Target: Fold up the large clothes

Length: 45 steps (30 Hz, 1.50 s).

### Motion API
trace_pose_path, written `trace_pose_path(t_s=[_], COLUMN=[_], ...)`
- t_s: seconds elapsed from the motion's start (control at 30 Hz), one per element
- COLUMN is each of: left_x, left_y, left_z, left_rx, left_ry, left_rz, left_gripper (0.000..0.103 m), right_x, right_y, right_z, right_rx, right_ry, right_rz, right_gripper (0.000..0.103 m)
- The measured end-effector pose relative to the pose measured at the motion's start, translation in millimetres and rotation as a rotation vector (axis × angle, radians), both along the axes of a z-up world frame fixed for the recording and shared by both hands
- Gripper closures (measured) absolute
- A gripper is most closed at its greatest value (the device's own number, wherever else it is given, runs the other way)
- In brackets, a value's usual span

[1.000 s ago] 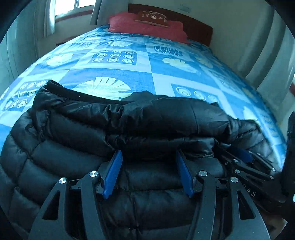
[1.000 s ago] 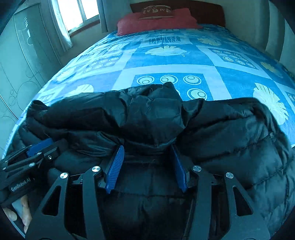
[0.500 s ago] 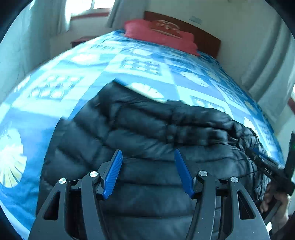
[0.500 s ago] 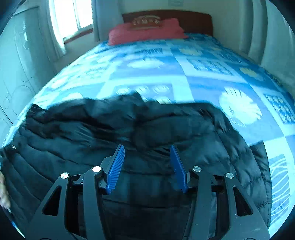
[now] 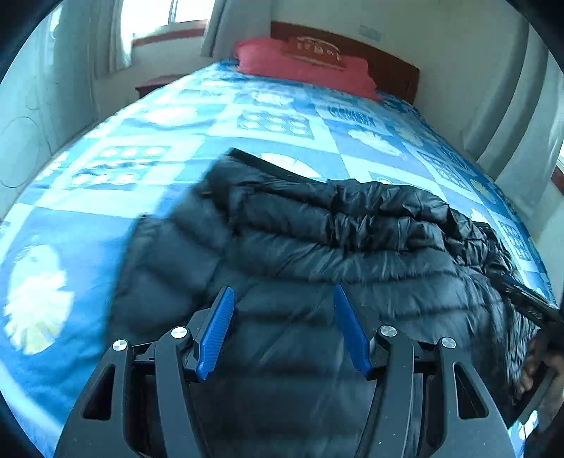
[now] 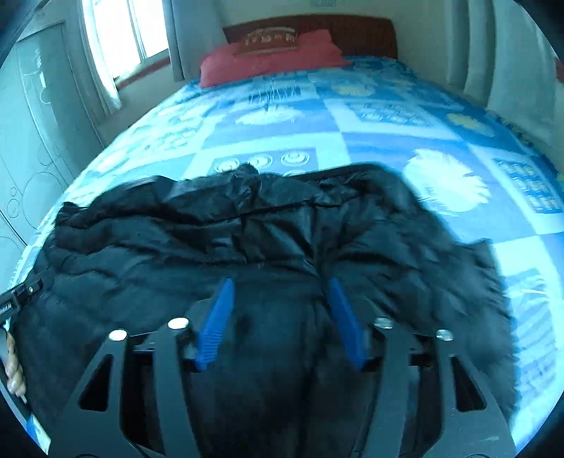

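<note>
A black quilted puffer jacket (image 5: pixel 317 246) lies folded on the near part of the bed, its far edge bunched into a ridge; it also shows in the right wrist view (image 6: pixel 246 239). My left gripper (image 5: pixel 283 296) is open and empty, held above the jacket's near left part. My right gripper (image 6: pixel 278 285) is open and empty above the jacket's near middle. The right gripper's edge and the hand holding it show at the left wrist view's right border (image 5: pixel 539 317). The left gripper's edge shows at the right wrist view's left border (image 6: pixel 14 299).
The bed has a blue patterned cover (image 5: pixel 246 123), also in the right wrist view (image 6: pixel 352 116). A red pillow (image 5: pixel 303 67) lies against the wooden headboard (image 6: pixel 352 31). A window (image 6: pixel 123 31) and a wardrobe (image 6: pixel 24 141) are on the left; curtains (image 5: pixel 511 105) are on the right.
Both grippers have drawn back and risen away from the jacket, staying open. The jacket now lies flatter and further from the fingers than a second ago.
</note>
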<state>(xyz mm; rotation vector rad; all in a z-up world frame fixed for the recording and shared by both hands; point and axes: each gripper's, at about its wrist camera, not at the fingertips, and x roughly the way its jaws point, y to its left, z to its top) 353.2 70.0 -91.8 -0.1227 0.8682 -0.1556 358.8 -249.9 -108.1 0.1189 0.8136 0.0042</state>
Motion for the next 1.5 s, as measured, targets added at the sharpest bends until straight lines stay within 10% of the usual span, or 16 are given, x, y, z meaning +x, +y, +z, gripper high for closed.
trace_pose_path(t_s=[0.4,0.77,1.03,1.5], left_x=[-144.2,-150.5,-147.9,-174.0], left_y=[83.5,79.5,75.3,74.5], left_z=[-4.0,-45.6,-39.4,-15.7], left_rx=[-0.116,-0.404,-0.421,-0.341], left_ry=[-0.002,0.103,0.069,0.066], left_rz=[0.256,0.275,0.291,0.282], left_gripper=[0.028,0.025,0.073,0.08], right_x=[-149.2,-150.0,-155.3,-191.3], right_y=[-76.7,-93.7,-88.0,-83.6], right_z=[-14.3,-47.3,-39.6,-23.5], right_rx=[0.046,0.345,0.383,0.377], right_ry=[0.04,0.094,0.035,0.009], right_rz=[-0.204,-0.285,-0.247,-0.221], right_gripper=[0.031,0.03,0.075,0.085])
